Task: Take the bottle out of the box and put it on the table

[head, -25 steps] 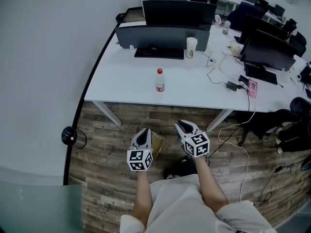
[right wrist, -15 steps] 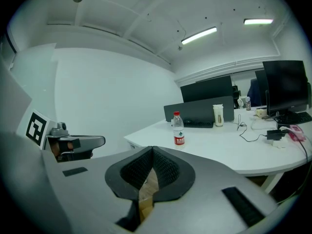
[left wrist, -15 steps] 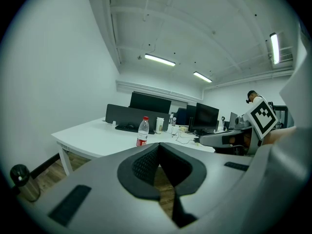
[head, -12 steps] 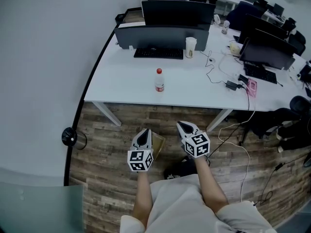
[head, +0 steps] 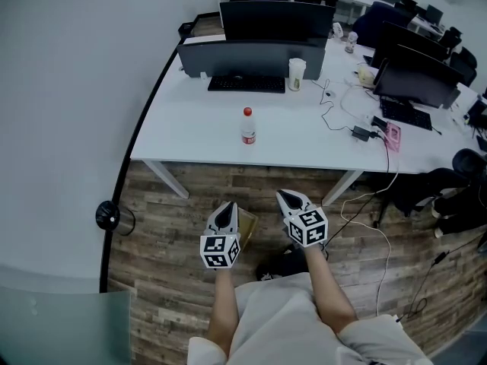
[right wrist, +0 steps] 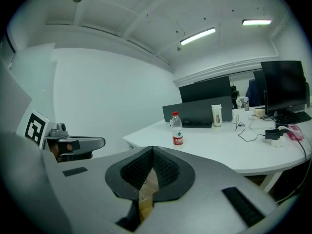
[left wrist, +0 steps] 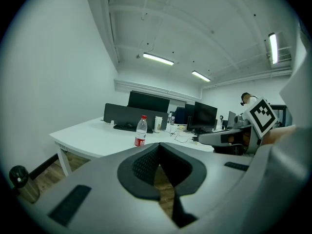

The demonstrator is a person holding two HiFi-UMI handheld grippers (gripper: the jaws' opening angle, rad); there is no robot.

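Bottle [head: 248,126] upright on table [head: 190,139], far from box [head: 248,222] on the floor; left gripper [head: 227,206] and right gripper [head: 283,195] near, fingers closed, holding nothing; task looks done.

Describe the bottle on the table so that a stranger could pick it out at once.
Start at the long white table beside the curved wall. On its bare stretch, nearer the person than the black keyboard and the pale cup, stands the bottle. It is clear plastic, upright and alone, with a red cap and red label.
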